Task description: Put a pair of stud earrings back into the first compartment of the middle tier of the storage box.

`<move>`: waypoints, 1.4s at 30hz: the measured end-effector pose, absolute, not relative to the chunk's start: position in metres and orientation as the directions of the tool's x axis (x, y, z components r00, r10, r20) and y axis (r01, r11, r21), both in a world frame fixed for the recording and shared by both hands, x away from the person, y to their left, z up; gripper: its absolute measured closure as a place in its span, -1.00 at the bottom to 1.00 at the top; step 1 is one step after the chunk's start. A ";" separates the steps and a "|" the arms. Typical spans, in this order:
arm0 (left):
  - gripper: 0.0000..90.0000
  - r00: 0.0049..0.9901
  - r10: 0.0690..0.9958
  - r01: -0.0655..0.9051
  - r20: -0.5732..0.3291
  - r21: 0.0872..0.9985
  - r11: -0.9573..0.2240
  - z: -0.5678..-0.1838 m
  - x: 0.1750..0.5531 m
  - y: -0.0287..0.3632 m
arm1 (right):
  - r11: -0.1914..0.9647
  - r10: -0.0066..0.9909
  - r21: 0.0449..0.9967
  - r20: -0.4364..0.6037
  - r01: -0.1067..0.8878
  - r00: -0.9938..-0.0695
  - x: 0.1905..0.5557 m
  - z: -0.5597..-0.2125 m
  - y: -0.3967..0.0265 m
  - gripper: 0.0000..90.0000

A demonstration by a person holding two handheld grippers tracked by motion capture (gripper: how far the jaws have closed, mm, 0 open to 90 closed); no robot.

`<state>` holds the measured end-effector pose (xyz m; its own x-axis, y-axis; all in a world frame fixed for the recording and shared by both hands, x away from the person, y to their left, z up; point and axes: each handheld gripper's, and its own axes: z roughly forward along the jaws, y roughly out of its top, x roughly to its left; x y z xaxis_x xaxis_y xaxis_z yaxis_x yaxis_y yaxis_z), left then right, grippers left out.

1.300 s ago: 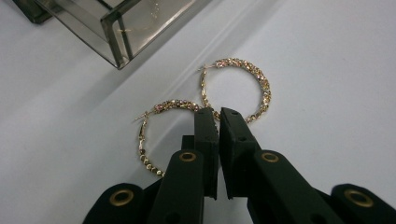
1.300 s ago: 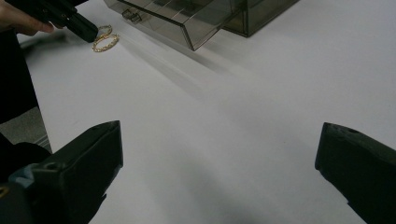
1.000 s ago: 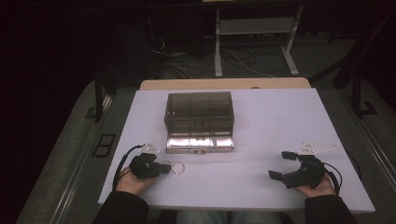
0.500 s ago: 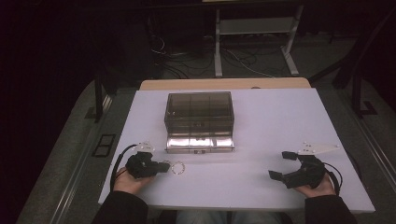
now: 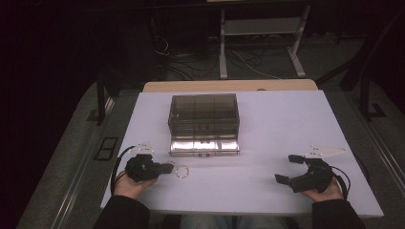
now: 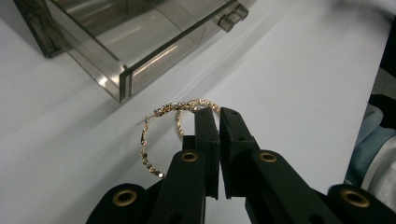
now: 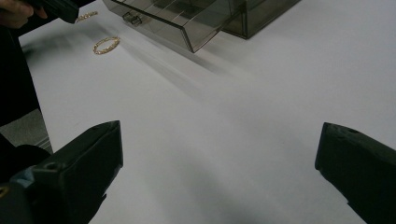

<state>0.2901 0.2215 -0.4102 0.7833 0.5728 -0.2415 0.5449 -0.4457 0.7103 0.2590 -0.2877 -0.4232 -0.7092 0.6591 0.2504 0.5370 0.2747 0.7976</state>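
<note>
**A:** Dark floor and loose cables lay beyond the far edge of your white table (image 5: 286, 119). The smoky clear drawer box (image 5: 204, 114) stood toward the far edge, a little left of centre, with its bottom drawer (image 5: 205, 146) pulled out toward you.

**B:** And my hands?

**A:** Both of your forearms came in over the near edge. Your left hand (image 5: 125, 183) lay low at the near left corner, wrist close to the tabletop, and pointed the left gripper (image 5: 170, 168) to the right, roughly along the near edge. Your right hand (image 5: 325, 187) sat at the near right corner, with the right gripper (image 5: 286, 168) angled left and slightly away from you.

**B:** How were the tongs?

**A:** On the left, the two black jaws were drawn almost together, with just a thin slit between them. Two gold hoop earrings (image 6: 161, 128) lay at their tips, and one hoop passed right across the jaw ends; whether you had it pinched, I couldn't tell. On the right, your jaws stood wide apart with bare table between them.

**B:** Where did the hoops sit?

**A:** They were on the tabletop near the near edge, just in front of the open drawer's left end. From your right gripper view, one gold hoop (image 7: 106, 45) lay flat beside the drawer front.
</note>
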 end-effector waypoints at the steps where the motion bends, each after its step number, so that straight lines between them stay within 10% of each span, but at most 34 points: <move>1: 0.92 0.790 0.567 0.533 -0.231 0.716 -0.451 -0.408 0.289 0.220 | 0.275 0.659 0.797 0.250 0.537 -0.709 0.259 -0.423 -0.288 -0.99; 42: 0.92 0.836 0.529 0.413 -0.146 0.802 -0.431 -0.358 0.293 0.202 | 0.259 0.670 0.802 0.252 0.538 -0.698 0.258 -0.422 -0.292 -0.99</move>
